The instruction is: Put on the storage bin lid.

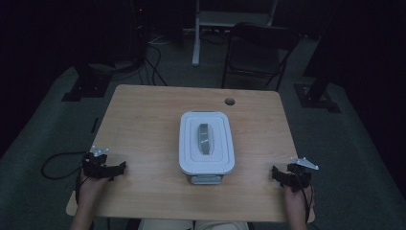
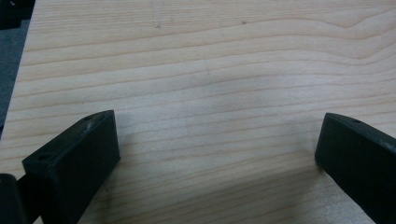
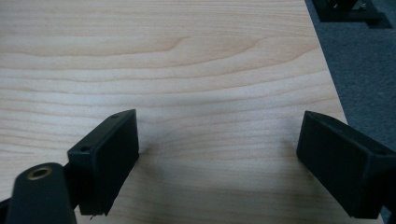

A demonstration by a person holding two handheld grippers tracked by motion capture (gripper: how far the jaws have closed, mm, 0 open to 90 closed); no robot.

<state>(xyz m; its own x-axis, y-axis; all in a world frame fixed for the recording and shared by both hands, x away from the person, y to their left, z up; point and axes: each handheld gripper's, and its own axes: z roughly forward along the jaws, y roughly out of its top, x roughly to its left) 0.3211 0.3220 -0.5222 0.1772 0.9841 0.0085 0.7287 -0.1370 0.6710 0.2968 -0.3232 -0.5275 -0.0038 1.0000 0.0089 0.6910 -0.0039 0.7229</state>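
I hold my left gripper (image 1: 119, 167) low over the wooden table (image 1: 143, 124), at about eight o'clock from the table's middle, close to the near left edge. Its jaws stand wide apart with bare wood grain between them, as the left gripper view (image 2: 217, 154) shows plainly; nothing is caught in them. My left hand (image 1: 88, 189) comes in from the near edge behind it, and a black cable (image 1: 55, 165) loops off the table's left side onto the floor.

My right gripper (image 1: 275, 173) sits at about four o'clock, near the near right corner, its jaws also spread wide and empty over bare wood in the right gripper view (image 3: 217, 149). The table's right edge and the grey carpet (image 3: 359, 60) run past beyond the jaw on that view's right. My right hand (image 1: 298, 201) grips it from behind, with the grey three-cornered plate (image 1: 304, 163) on top.

The white container (image 1: 206, 142) lies at the table's middle, a little toward six o'clock, its lid on and a grey handle (image 1: 205, 139) lying lengthwise along the top. A grey latch (image 1: 206, 179) juts out at its near end. It is well apart from both grippers, roughly midway between them. At about twelve o'clock beyond it is a round cable hole (image 1: 230, 101) in the tabletop, and farther off a dark chair (image 1: 261, 52) stands on the floor.
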